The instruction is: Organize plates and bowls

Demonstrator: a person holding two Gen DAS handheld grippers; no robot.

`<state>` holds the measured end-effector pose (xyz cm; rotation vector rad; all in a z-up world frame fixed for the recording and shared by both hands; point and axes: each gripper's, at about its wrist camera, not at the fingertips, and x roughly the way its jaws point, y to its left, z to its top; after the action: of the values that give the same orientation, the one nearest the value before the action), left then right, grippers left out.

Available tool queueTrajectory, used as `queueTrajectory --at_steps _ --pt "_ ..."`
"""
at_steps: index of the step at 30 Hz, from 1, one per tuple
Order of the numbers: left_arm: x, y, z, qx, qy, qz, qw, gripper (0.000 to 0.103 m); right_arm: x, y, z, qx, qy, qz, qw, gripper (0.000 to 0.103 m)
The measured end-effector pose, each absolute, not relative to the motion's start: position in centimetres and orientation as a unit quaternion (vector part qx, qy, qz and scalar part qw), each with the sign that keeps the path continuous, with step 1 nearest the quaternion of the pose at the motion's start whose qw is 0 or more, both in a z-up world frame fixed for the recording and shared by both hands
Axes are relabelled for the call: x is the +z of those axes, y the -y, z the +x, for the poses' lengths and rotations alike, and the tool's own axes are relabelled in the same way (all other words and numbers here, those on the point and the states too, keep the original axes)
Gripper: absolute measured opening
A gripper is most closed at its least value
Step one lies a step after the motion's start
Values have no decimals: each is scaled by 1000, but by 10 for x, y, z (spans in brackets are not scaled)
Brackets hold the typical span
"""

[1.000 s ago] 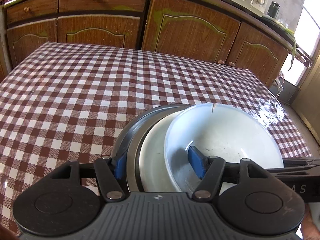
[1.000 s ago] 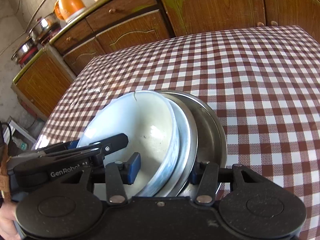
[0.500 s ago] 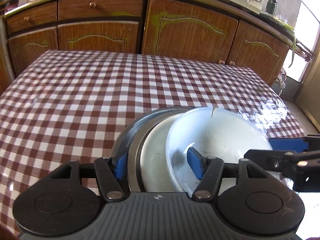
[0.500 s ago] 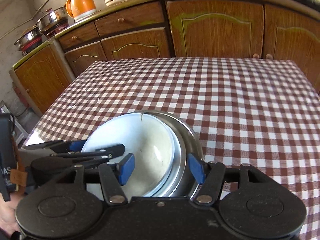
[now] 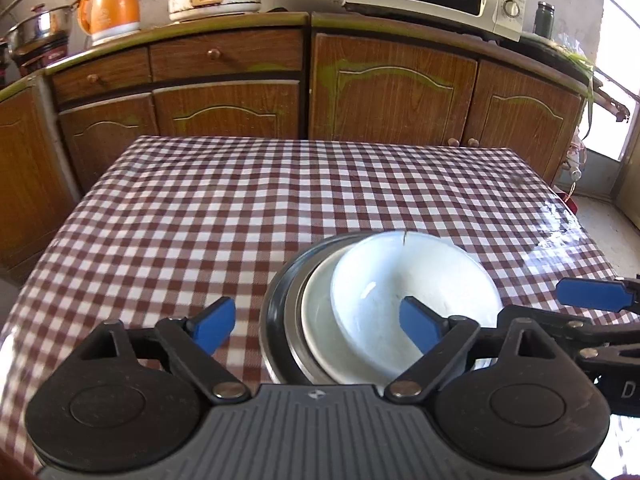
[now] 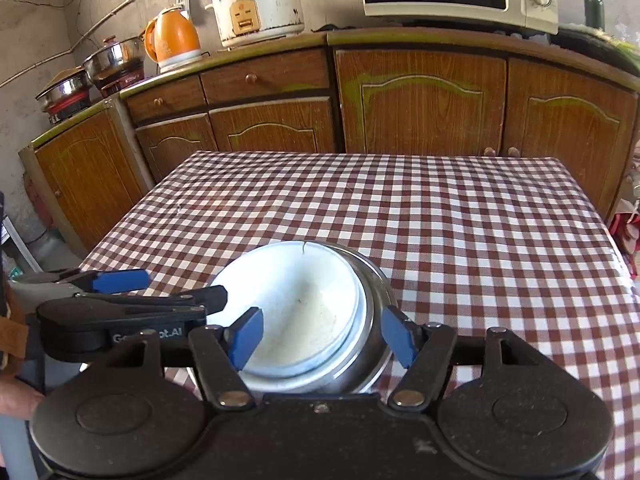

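Two tongs, left tongs [image 5: 316,322] and right tongs [image 6: 320,336], were spreading, pinching nothing, just above the stacked white bowl [image 5: 408,304] on the checked surface [image 5: 240,216].

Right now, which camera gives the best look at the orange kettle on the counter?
The right wrist view: the orange kettle stands whole there, spout and handle visible, beside the rice cooker. The left wrist view pushes the kettle toward the upper left corner, more distorted.

Both grippers look alike: the left gripper [image 5: 316,324] and right gripper [image 6: 320,334] have black linkage arms, silver rivets, blue pads [image 5: 212,324] — white lettering, perhaps "GenRobot.AI", at nine o'clock.
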<state>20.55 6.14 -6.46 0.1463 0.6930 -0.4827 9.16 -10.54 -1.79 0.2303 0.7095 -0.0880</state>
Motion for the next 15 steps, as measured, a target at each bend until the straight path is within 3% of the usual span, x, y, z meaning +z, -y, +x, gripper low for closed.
queueTrajectory --at_steps 6,15 --pt "-55 -69 173 -224 -346 77 908 103 -8 101 62 -46 -339 120 932 80" --pt "-45 -85 136 -199 -357 74 910 103 -1 84 18 -57 -339 90 935 80"
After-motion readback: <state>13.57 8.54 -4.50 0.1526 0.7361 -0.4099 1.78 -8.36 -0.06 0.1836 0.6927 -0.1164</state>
